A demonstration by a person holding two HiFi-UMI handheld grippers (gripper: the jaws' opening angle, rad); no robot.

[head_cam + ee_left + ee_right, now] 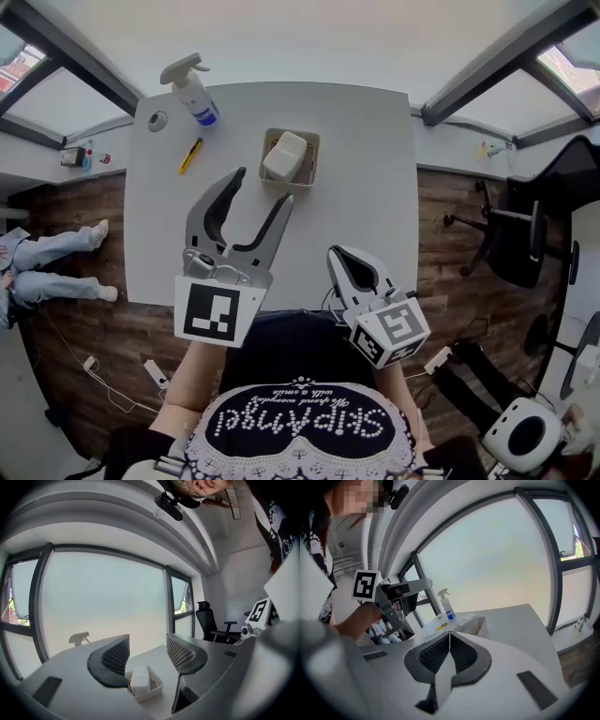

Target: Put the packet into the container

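Already the packet (pixel 286 156) lies inside the container (pixel 266 159), so I judge the placing step done and only the release and retreat to be in hand. In the left gripper view the packet (pixel 139 680) sits wholly within the container's (pixel 158 689) walls, its top a little proud of the rim.

My left claw (pixel 262 187) hangs above the tabletop (pixel 366 187) on the near side of the container, jaws well apart with nothing clamped. The left gripper view confirms it: between the jaws of the left claw (pixel 147 654) I see only the container farther off, and neither pad touches it.

My right claw (pixel 337 255) rests nearer to me than the container and off to its right, jaws pressed together on nothing, as the right gripper view shows (pixel 449 641).

Beyond the container to its left stands a spray bottle (pixel 192 92), and a small yellow tool (pixel 190 155) lies just left of it; neither is involved.

Next, I think, calls for little: keep the left claw clear of the container's rim, so as not to nudge it, and check that the packet has settled.
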